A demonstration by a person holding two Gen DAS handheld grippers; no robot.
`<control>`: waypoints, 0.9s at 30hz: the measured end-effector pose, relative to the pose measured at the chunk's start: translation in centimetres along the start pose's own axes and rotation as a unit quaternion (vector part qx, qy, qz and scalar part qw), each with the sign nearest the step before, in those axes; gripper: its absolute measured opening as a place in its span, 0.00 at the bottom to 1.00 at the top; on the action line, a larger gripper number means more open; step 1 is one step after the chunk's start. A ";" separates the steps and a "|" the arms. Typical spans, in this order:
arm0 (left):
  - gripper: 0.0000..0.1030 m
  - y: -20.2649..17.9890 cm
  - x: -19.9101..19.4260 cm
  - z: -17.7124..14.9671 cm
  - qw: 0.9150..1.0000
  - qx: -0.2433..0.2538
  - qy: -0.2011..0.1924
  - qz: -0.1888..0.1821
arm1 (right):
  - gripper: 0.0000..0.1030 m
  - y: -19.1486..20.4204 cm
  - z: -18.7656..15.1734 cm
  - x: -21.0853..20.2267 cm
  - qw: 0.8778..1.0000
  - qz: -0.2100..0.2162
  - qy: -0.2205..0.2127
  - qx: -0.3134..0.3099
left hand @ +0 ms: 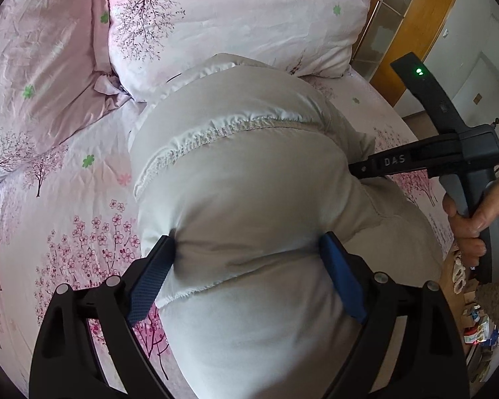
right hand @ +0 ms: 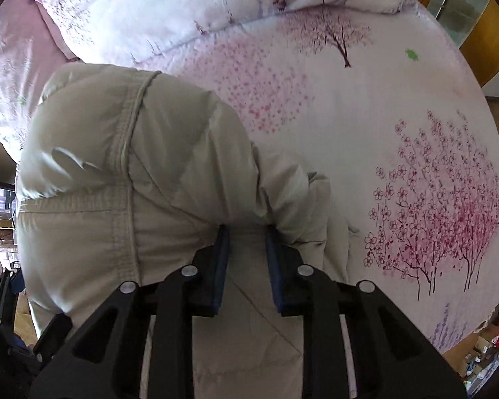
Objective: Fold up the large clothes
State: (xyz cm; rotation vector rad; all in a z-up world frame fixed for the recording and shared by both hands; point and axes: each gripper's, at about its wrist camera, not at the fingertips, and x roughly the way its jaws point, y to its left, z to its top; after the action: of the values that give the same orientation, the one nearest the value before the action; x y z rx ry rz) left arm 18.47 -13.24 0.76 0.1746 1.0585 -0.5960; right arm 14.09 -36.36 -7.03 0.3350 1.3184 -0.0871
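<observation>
From the left wrist view, the left gripper [left hand: 248, 252] has its blue-padded fingers [left hand: 149, 279] spread wide around a thick bulge of the pale grey padded jacket [left hand: 243, 173]; both pads touch the fabric's sides and dent it slightly, so the bundle sits clasped between them. Beyond the fingertips the jacket runs away toward a pink pillow [left hand: 216, 16], a puckered elastic seam crossing it. All this lies on the bed [left hand: 50, 199], its pink sheet printed with blossom trees. To the right of the fingers this view alone catches the right gripper [left hand: 359, 168] from outside — its black body nosing into the jacket's far edge, a person's hand [left hand: 472, 222] wrapped round the handle.

The right wrist view shows that gripper from behind: the fingers [right hand: 221, 266] stand narrow but not pressed together, with jacket fabric lying in the gap and a puffy fold bunched over the tips [right hand: 248, 232]. Whether the pads actually pinch the cloth cannot be told. Left of the fingers the jacket swells with a stitched seam; right of them lies open sheet — a stretch the other view hides.
</observation>
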 end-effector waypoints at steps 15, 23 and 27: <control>0.92 0.6 0.9 -0.2 1.000 -0.013 0.020 -0.002 | 0.23 1.0 -8.2 -7.3 0.994 0.081 -0.070 -0.034; 0.88 1.0 -1.4 -0.6 1.000 -0.022 -0.002 -0.016 | 0.22 -0.6 -10.3 -2.5 0.997 0.062 -0.035 0.000; 0.88 2.4 -3.8 -1.6 0.999 -0.047 -0.019 -0.013 | 0.22 -1.3 -10.4 -1.7 0.996 0.076 -0.037 0.009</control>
State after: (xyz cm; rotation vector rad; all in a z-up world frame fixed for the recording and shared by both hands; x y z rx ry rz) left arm 17.19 -9.11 2.89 0.0661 1.0509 -0.5693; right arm 3.63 -34.80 -7.78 0.4416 1.2147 0.0172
